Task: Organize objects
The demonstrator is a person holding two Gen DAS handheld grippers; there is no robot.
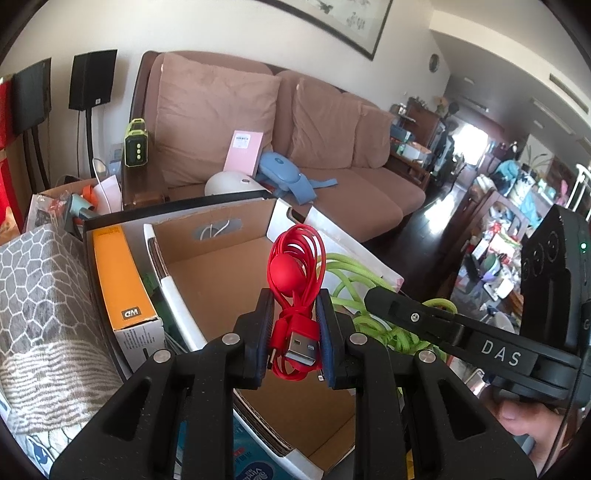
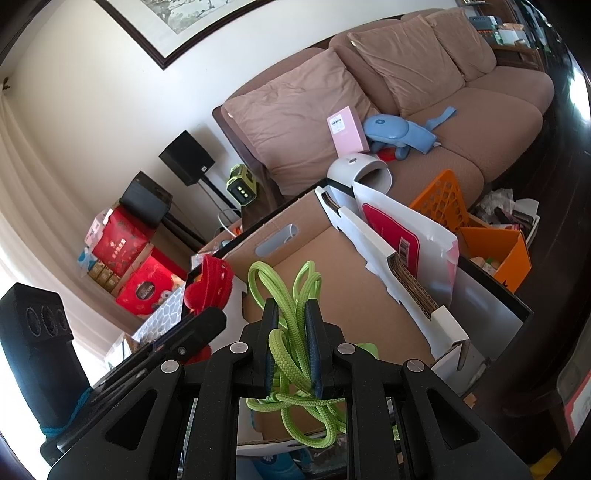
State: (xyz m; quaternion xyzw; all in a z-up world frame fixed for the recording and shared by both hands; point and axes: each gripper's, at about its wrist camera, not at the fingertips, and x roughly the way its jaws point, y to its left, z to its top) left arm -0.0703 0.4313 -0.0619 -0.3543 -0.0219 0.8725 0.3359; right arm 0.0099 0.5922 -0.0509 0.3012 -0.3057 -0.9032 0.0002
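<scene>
I hold two cables over one open cardboard box [image 1: 221,273]. My left gripper [image 1: 294,314] has its jaws narrowed on the coiled red cable [image 1: 295,266], one USB plug showing between the pads. My right gripper [image 2: 291,332] clamps the looped green cable [image 2: 284,295] just beside it. Behind stand one sofa [image 1: 332,147] with three cushions and two black speakers [image 1: 92,79].

Brown sofa [image 1: 332,147], framed picture [image 2: 177,22]
</scene>
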